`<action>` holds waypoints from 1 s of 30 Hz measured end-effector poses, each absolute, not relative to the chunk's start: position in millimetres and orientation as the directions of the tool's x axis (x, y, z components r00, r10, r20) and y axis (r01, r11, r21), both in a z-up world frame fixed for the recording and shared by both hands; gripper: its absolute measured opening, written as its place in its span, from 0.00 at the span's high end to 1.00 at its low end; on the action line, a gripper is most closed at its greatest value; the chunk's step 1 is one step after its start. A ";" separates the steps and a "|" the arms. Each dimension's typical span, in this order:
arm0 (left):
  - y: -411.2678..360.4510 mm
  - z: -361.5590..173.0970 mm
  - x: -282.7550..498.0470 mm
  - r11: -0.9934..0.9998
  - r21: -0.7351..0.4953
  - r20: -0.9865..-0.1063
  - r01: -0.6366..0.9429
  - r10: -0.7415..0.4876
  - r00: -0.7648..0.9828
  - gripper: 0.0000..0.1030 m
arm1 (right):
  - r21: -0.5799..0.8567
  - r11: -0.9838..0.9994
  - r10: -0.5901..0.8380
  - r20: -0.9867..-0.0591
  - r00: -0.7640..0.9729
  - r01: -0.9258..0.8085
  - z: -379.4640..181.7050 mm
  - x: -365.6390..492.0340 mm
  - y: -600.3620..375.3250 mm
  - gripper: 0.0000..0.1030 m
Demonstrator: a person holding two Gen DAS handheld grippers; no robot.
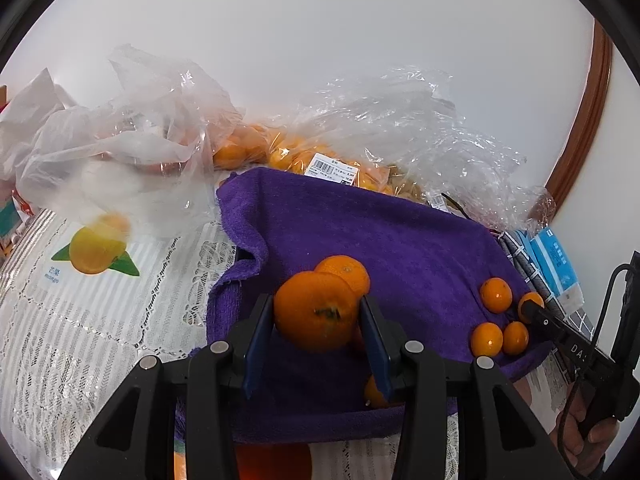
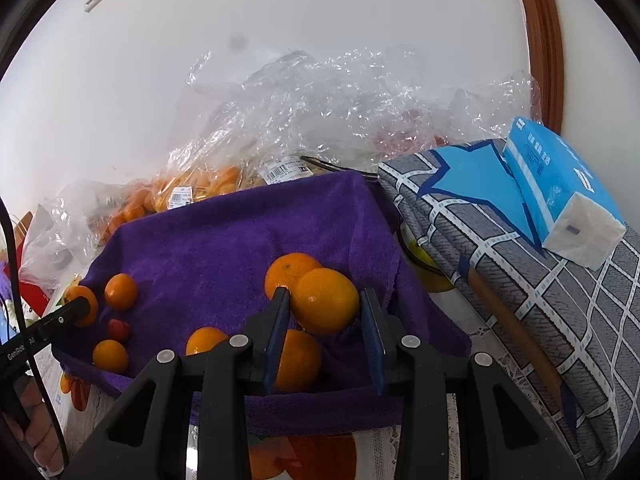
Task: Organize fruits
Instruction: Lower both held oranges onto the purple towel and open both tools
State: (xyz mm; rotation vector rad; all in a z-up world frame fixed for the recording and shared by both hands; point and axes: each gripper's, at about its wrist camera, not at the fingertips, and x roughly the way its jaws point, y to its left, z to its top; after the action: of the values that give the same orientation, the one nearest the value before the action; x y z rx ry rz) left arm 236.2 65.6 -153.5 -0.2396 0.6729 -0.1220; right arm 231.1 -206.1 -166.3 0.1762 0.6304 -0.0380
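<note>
Over the purple towel [image 1: 360, 232], each tool clamps an orange; only the right view shows a tissue pack [image 2: 560, 184].

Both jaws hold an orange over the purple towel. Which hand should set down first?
Left, probably. The left gripper has bare purple towel beneath its left-held orange. The right gripper keeps its right-held orange directly above a loose orange.

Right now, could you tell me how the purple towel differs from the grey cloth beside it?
The towel is plain purple and fluffy; the cloth is grey with a white grid and a blue star. The towel carries oranges; the cloth carries a blue tissue pack. Both are fabric.
</note>
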 end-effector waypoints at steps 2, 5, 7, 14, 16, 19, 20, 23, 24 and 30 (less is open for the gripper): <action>65.4 -153.6 236.0 0.967 -0.254 -0.603 0.033 -0.185 0.776 0.60 | 0.147 0.986 0.019 -0.592 0.805 0.085 -167.6 231.7 -204.8 0.66; 66.1 -153.6 236.1 0.965 -0.259 -0.603 0.034 -0.188 0.776 0.60 | 0.149 0.985 0.017 -0.598 0.801 0.090 -168.8 232.6 -205.8 0.66; 65.9 -153.5 236.4 0.965 -0.258 -0.603 0.033 -0.188 0.775 0.60 | 0.160 0.983 0.021 -0.601 0.799 0.095 -169.6 232.3 -208.8 0.65; 66.4 -153.7 237.4 0.966 -0.255 -0.604 0.033 -0.186 0.775 0.60 | 0.161 0.983 0.026 -0.609 0.792 0.092 -170.2 231.6 -209.0 0.65; 66.3 -153.7 237.4 0.966 -0.257 -0.604 0.034 -0.188 0.775 0.60 | 0.155 0.983 0.019 -0.604 0.797 0.094 -168.7 230.0 -208.5 0.65; 66.4 -152.7 236.7 0.963 -0.266 -0.596 0.044 -0.200 0.777 0.57 | 0.143 0.986 0.013 -0.586 0.810 0.088 -165.5 224.6 -207.4 0.63; 66.1 -152.2 236.1 0.963 -0.267 -0.595 0.046 -0.202 0.778 0.56 | 0.139 0.986 0.008 -0.583 0.813 0.089 -164.6 223.4 -207.2 0.60; 64.3 -150.9 235.4 0.964 -0.262 -0.593 0.052 -0.204 0.779 0.55 | 0.145 0.985 0.004 -0.577 0.817 0.097 -161.7 218.2 -209.6 0.59; 64.3 -150.4 235.1 0.963 -0.262 -0.592 0.053 -0.204 0.779 0.55 | 0.148 0.984 0.001 -0.575 0.818 0.103 -159.9 215.7 -210.4 0.59; 64.6 -145.1 230.5 0.959 -0.275 -0.572 0.063 -0.216 0.791 0.49 | 0.121 0.984 -0.030 -0.598 0.801 0.128 -151.4 196.1 -202.3 0.58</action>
State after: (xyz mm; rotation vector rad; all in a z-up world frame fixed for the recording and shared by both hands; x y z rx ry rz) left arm 230.5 64.6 -145.1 -0.2484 0.6419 -0.1518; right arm 196.1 -202.3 -151.4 0.1586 0.6376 -0.0853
